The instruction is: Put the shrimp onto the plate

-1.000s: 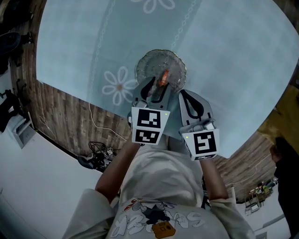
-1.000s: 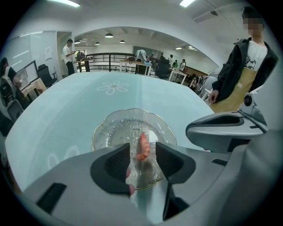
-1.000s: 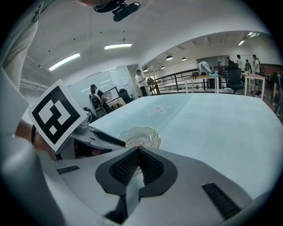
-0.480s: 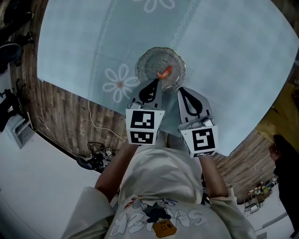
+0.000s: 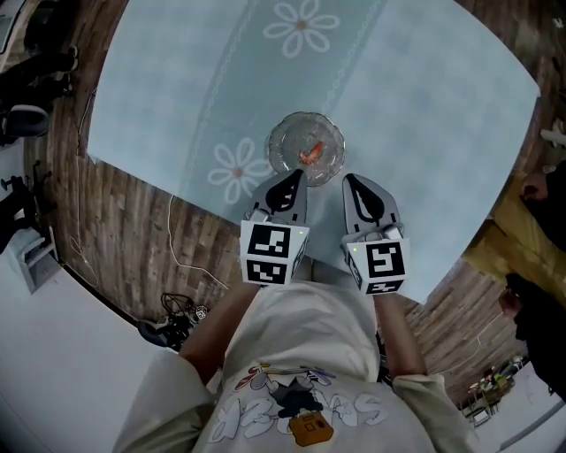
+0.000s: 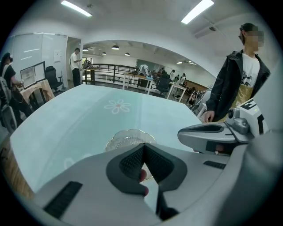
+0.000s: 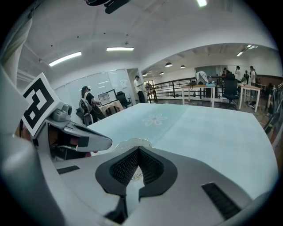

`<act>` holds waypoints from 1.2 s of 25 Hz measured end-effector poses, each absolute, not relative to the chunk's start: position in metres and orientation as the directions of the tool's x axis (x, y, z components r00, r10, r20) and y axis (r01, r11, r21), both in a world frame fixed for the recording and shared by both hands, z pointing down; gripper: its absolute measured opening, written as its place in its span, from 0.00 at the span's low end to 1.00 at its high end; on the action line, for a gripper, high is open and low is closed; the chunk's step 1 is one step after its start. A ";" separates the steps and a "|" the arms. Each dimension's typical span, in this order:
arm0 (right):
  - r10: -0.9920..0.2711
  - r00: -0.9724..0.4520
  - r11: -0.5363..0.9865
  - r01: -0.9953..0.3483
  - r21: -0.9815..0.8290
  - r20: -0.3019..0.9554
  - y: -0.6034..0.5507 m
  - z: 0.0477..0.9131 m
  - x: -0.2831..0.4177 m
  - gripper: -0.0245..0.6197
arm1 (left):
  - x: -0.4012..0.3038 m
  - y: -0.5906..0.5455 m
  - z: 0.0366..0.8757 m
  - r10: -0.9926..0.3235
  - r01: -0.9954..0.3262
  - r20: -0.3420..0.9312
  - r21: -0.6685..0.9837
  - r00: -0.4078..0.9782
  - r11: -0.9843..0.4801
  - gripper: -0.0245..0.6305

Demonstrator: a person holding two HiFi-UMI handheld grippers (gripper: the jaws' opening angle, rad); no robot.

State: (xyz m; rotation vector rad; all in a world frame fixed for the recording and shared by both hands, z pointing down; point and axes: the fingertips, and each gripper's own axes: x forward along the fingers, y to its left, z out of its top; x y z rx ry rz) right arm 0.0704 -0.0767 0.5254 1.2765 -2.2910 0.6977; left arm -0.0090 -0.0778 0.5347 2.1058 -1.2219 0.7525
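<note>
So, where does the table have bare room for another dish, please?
Bare cloth lies beyond the plate up to the far flower print, and wide to its right. Crowded: the near edge, with left gripper and right gripper.

Table (image 5: 424,106), covered by pale blue flower-print cloth (image 5: 177,97), carried clear scalloped glass plate (image 5: 287,140) near its near edge.

**Clear glass on matt cloth, grey plastic tools**

The plate (image 5: 277,146) is clear, glossy glass with a ribbed, scalloped rim. The shrimp (image 5: 310,154) on it is too small to judge its finish. The tablecloth (image 5: 424,106) is pale blue, matt cloth printed with daisies. The floor (image 5: 124,212) is grained wood plank. The left gripper (image 5: 294,174) and right gripper (image 5: 351,179) have smooth, matt grey plastic shells and dark, finely ribbed rubbery pads (image 6: 130,161).
</note>
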 end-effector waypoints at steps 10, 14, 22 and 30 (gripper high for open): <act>-0.697 -0.470 0.447 -0.875 -0.184 0.542 -0.062 0.478 0.062 0.07 | 0.006 -0.056 0.474 -0.595 -0.852 0.642 0.187 0.483 -0.490 0.05; -0.720 -0.468 0.442 -0.879 -0.180 0.512 -0.057 0.456 0.051 0.07 | -0.002 -0.048 0.447 -0.625 -0.849 0.609 0.165 0.488 -0.502 0.05; -0.746 -0.459 0.428 -0.885 -0.180 0.483 -0.031 0.425 0.036 0.07 | -0.021 -0.017 0.418 -0.650 -0.848 0.571 0.176 0.501 -0.500 0.05; -0.772 -0.467 0.453 -0.880 -0.142 0.431 -0.002 0.387 0.018 0.07 | -0.041 0.027 0.393 -0.686 -0.856 0.524 0.199 0.505 -0.478 0.05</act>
